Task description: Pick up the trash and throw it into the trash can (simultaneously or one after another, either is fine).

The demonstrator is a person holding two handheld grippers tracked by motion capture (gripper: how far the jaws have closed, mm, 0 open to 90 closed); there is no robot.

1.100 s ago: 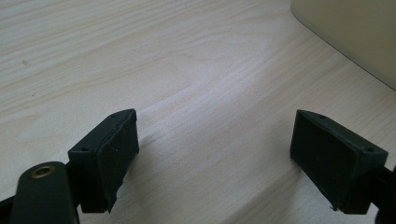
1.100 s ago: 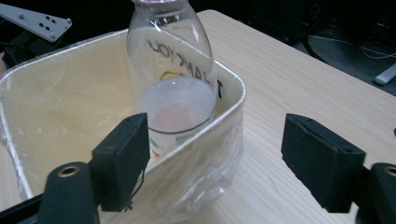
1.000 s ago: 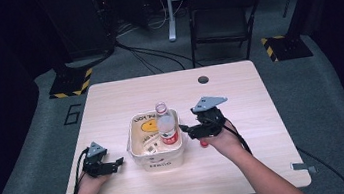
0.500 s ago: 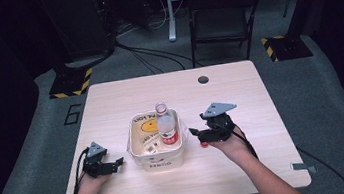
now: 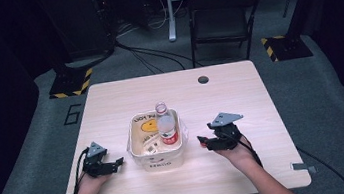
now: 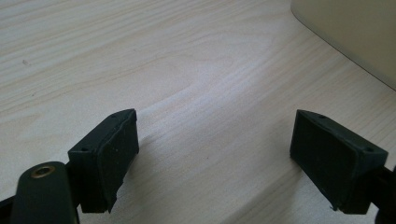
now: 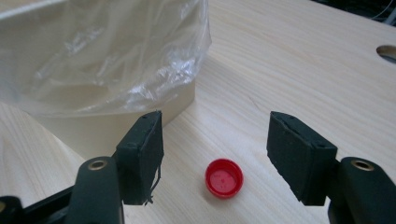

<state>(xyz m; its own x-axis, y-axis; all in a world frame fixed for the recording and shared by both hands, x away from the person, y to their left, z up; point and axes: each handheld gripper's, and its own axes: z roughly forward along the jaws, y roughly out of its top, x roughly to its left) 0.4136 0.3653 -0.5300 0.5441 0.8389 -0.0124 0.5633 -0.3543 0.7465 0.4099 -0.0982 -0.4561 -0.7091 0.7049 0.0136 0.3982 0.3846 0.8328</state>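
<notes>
A cream bin (image 5: 139,154) lined with a clear plastic bag (image 7: 116,51) stands at the table's middle. In it leans a capless bottle (image 5: 166,128) with a red label. A red cap (image 7: 224,178) lies open side up on the wood, right of the bin's wall (image 7: 107,128). My right gripper (image 5: 201,141) (image 7: 215,135) hovers low over the cap. Its jaws have just been closing and stand apart on either side of the cap, not touching it. My left gripper (image 5: 118,162) (image 6: 215,140) rests open left of the bin (image 6: 355,37), with bare wood between its pads.
A round cable hole (image 5: 203,79) (image 7: 387,51) sits near the table's far edge. A dark folding chair (image 5: 223,19) stands behind the table. Cables cross the grey floor, and two striped stand bases (image 5: 70,82) flank it.
My right gripper has come down from beside the bin's rim to just above the table, nearer the person. The left hand has kept still.
</notes>
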